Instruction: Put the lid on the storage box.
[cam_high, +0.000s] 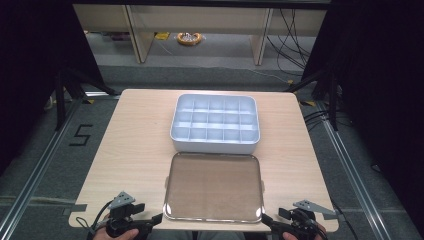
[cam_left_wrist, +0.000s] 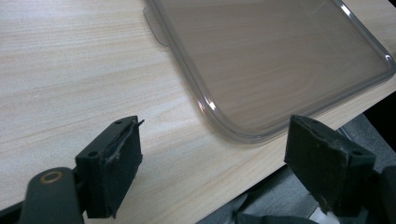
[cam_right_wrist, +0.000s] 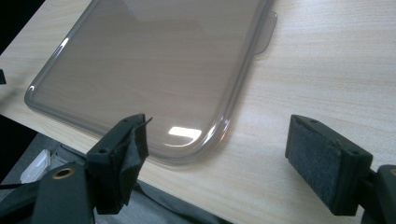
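Two grippers wait at the near edge of the table, and both stand released, jaws spread wide with nothing between them. The left gripper sits at about seven o'clock from the clear lid, the right gripper at about five o'clock, each just beside a near corner, not touching. Neither hand looks nearer; the pair flank it evenly.

The lid lies flat, close against the near wall of the divided box, which stands at twelve o'clock from it. Its long axis runs nine to three, matching the box's. My read: the coming move is a lift from both near corners and a carry toward twelve, and everything turns on those corners sitting right ahead of the open jaws.

In the left gripper view the lid is smoky, see-through plastic, rounded at the corner, with a raised glossy rim and a small side tab. The box is pale, matte, a grid of small cells. The table is light wood grain, smooth.
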